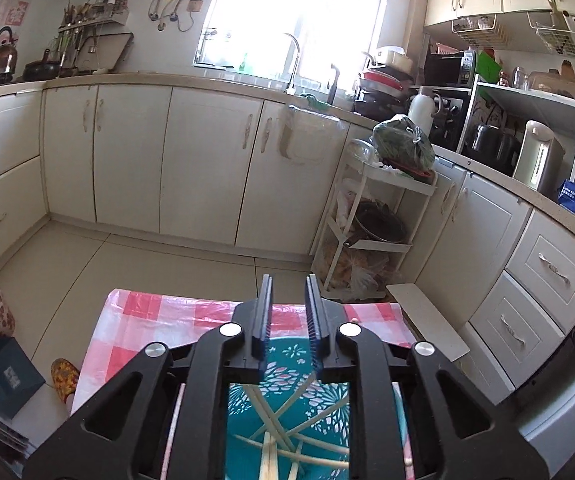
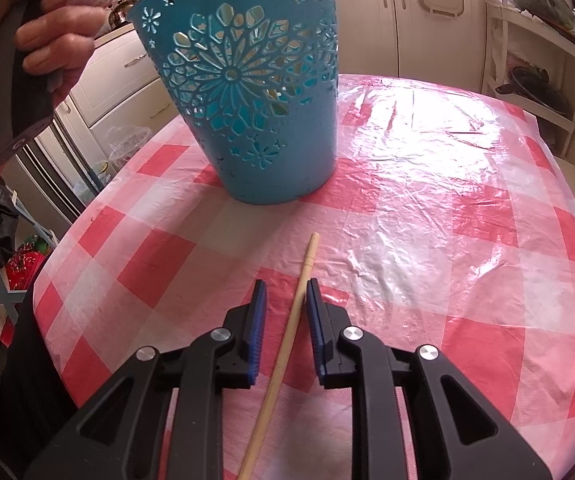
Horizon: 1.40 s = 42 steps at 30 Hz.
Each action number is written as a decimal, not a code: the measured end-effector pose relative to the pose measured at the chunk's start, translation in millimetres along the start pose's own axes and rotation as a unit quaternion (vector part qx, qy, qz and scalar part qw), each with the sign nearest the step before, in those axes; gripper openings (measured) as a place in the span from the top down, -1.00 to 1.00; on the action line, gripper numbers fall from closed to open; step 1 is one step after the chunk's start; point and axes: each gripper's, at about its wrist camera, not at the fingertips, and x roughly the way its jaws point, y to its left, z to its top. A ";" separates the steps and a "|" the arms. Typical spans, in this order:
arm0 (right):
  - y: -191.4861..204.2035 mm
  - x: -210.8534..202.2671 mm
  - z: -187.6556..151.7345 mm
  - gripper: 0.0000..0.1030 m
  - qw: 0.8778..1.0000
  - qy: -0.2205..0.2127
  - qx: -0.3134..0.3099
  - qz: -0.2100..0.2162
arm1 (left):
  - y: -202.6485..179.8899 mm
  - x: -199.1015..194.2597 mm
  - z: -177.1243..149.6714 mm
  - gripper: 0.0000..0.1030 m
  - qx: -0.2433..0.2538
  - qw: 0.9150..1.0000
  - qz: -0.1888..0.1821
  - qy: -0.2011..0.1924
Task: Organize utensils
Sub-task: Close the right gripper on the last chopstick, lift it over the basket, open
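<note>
The right claw [image 2: 286, 312] is open low over the table [image 2: 427, 216], and one wooden chopstick [image 2: 287, 344] lies between its fingers, not gripped. The left claw [image 1: 288, 312] is also open and empty, above the blue basket [image 2: 247, 92], where more chopsticks [image 1: 275, 436] lie crossed.

Black claw [image 2: 285, 308], blue ribbed pads [image 2: 258, 332], silver screws

Chopstick [image 2: 287, 344]: lower end cut off by frame edge. Basket [image 2: 247, 92]: rim cropped at top. Basket's chopsticks [image 1: 275, 436] partly hidden behind left tongs [image 1: 287, 320].
</note>
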 end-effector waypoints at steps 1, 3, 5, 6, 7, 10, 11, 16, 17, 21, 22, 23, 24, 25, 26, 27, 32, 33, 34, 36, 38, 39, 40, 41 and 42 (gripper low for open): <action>0.2 -0.1 -0.1 0.59 1.000 0.000 0.000 0.000 | 3.5 -7.0 -2.0 0.42 -0.003 1.000 0.006 -0.003; -0.2 -0.2 0.1 0.59 1.000 0.000 0.001 0.001 | 14.0 -24.6 -7.0 -0.08 -0.016 0.999 0.024 -0.016; -0.6 -0.8 0.1 0.59 1.000 0.000 0.002 0.002 | 30.6 -46.6 -17.0 -0.32 -0.034 0.998 0.051 -0.028; -0.6 -1.4 -0.1 0.58 1.000 0.000 0.001 0.001 | 38.1 -54.3 -22.0 -0.46 -0.039 0.997 0.065 -0.029; 0.5 -1.8 -0.3 0.58 1.000 0.000 -0.001 -0.002 | 47.7 -62.0 -31.3 -0.53 -0.046 0.995 0.085 -0.027; 6.9 -1.7 -1.6 0.58 1.000 0.002 -0.009 -0.021 | 74.0 -66.2 -69.1 -0.67 -0.045 0.990 0.132 0.013; 10.6 -1.9 -2.4 0.58 0.999 0.002 -0.013 -0.032 | 82.0 -62.8 -82.9 -0.67 -0.043 0.988 0.146 0.035; 30.7 -1.3 -7.4 0.85 0.997 0.013 -0.053 -0.062 | 108.8 -33.7 -144.1 -0.67 -0.061 0.974 0.166 0.139; 31.1 -1.5 -7.1 0.85 0.997 0.018 -0.053 -0.058 | 109.8 -28.9 -151.3 -0.67 -0.060 0.973 0.167 0.151; 31.1 -3.0 -6.3 0.80 0.997 0.035 -0.050 -0.052 | 106.6 -25.1 -165.2 -0.69 -0.045 0.970 0.166 0.170; 33.1 -2.8 -6.4 0.65 0.997 0.038 -0.054 -0.047 | 103.4 -26.2 -165.4 -0.73 -0.041 0.971 0.164 0.168; 36.2 -1.9 -6.2 0.60 0.996 0.040 -0.061 -0.049 | 101.3 -24.8 -166.0 -0.78 -0.039 0.971 0.165 0.168; 42.1 -0.7 -6.7 0.59 0.994 0.040 -0.076 -0.061 | 99.9 -24.2 -166.5 -0.78 -0.037 0.971 0.167 0.170; 46.1 0.5 -6.5 0.60 0.993 0.040 -0.085 -0.068 | 99.4 -23.8 -168.3 -0.78 -0.035 0.970 0.169 0.173; 46.5 1.5 -5.2 0.63 0.993 0.043 -0.086 -0.066 | 98.2 -21.3 -167.2 -0.78 -0.034 0.969 0.170 0.174; 46.1 2.5 -4.1 0.76 0.994 0.046 -0.084 -0.060 | 97.4 -20.8 -167.2 -0.78 -0.032 0.969 0.172 0.174; 38.7 1.3 -2.9 0.82 0.994 0.045 -0.077 -0.066 | 95.7 -20.1 -165.1 -0.80 -0.028 0.967 0.180 0.176; 37.9 0.5 -3.3 0.71 0.994 0.044 -0.077 -0.070 | 95.6 -19.5 -165.1 -0.80 -0.027 0.967 0.180 0.178; 37.4 0.1 -3.6 0.68 0.993 0.045 -0.079 -0.069 | 96.0 -18.3 -164.3 -0.80 -0.026 0.967 0.181 0.179; 36.6 -0.5 -3.8 0.69 0.993 0.047 -0.083 -0.067 | 94.9 -16.5 -164.5 -0.81 -0.021 0.966 0.184 0.183; 38.0 -0.7 -3.2 0.85 0.993 0.048 -0.089 -0.068 | 93.5 -15.4 -164.7 -0.81 -0.015 0.965 0.185 0.185; 39.7 -1.7 -3.4 0.86 0.993 0.047 -0.088 -0.068 | 93.3 -15.2 -164.8 -0.81 -0.013 0.965 0.186 0.185; 39.5 -3.2 -3.2 0.86 0.994 0.045 -0.081 -0.062 | 92.9 -15.1 -164.9 -0.81 -0.011 0.965 0.186 0.186; 38.4 -3.1 -3.0 0.86 0.994 0.046 -0.074 -0.059 | 92.7 -15.1 -164.9 -0.81 -0.011 0.965 0.186 0.186; 37.4 -1.8 -3.5 0.84 0.994 0.049 -0.069 -0.062 | 92.8 -14.8 -165.1 -0.81 -0.010 0.964 0.187 0.187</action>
